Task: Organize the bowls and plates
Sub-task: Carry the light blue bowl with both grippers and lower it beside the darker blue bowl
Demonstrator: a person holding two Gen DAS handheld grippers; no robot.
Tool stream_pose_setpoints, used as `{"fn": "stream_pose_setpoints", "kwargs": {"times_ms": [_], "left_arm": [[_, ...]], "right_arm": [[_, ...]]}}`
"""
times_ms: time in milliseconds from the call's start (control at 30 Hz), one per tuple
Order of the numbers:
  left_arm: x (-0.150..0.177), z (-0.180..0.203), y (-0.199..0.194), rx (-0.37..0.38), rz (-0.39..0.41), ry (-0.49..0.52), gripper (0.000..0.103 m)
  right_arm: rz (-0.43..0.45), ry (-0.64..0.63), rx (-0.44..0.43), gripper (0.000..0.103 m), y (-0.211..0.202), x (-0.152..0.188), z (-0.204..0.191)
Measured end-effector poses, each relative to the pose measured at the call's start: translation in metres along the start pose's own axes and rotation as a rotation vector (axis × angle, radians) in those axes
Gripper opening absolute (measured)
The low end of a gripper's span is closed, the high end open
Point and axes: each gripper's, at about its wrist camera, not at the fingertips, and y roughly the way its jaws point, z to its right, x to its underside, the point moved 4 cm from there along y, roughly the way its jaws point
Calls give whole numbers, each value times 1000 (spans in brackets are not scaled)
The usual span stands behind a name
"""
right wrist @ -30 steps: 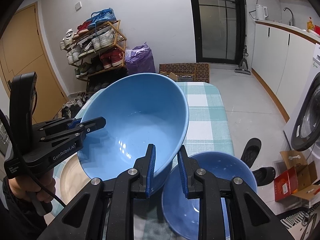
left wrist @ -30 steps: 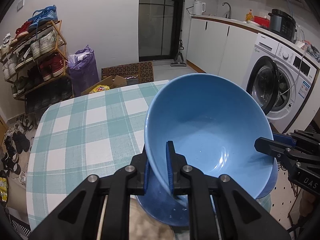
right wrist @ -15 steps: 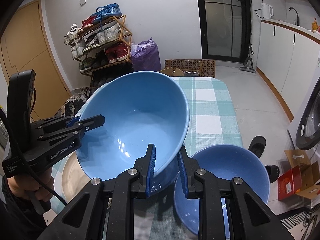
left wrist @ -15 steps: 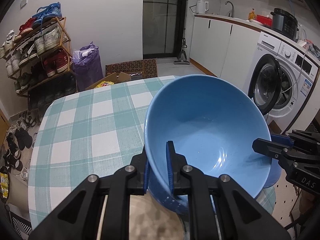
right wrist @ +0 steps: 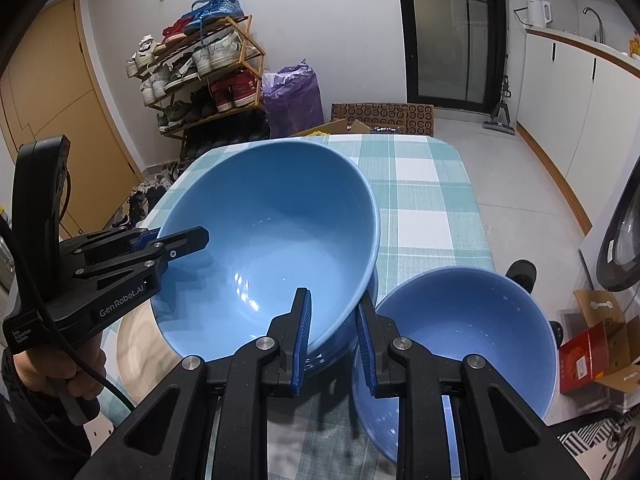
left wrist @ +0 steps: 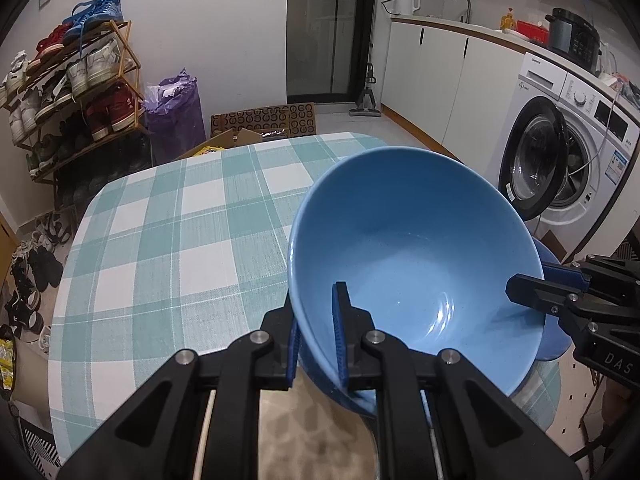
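Both grippers carry one large blue bowl (left wrist: 416,264) between them, tilted, low over the near end of the table (left wrist: 160,240) w/ the green-and-white check cloth. The left gripper (left wrist: 316,344) is pinched narrow on the bowl's near-left rim, one pad inside the wall, one outside. The right gripper (right wrist: 332,336) is clamped the same way on the opposite rim; in the left wrist view its tip shows at the bowl's right side.

A smaller blue bowl (right wrist: 464,340) sits upright at the table's near right corner, just beside the big one and partly under the right gripper's outer finger. A pale beige plate or mat (left wrist: 316,432) lies at the near edge, below the big bowl. Under the carried bowl's base there seems to be another blue rim, poss. a further bowl being nested into, but both views are blocked there, so that's unsure.

Step in hand, as a judgement: setting the large bowl down, approx. at the near edge by the beige piece, w/ the bowl not yet level or resting.

Next move calls for levelling the bowl so both rims drop together, lowering it gently until the base seats, then opening both grips at about the same time. Care needed on the right side: the smaller bowl is close enough to get knocked as that gripper backs off.
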Motion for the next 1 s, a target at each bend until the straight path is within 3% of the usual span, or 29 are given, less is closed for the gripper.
{"fn": "stream_pose_setpoints", "kwargs": {"times_ms": [1000], "left_arm": [[17,-4,30,-9,-67,-6,12]], "right_arm": [[-70,-29,41,22,30,9,-2]]}}
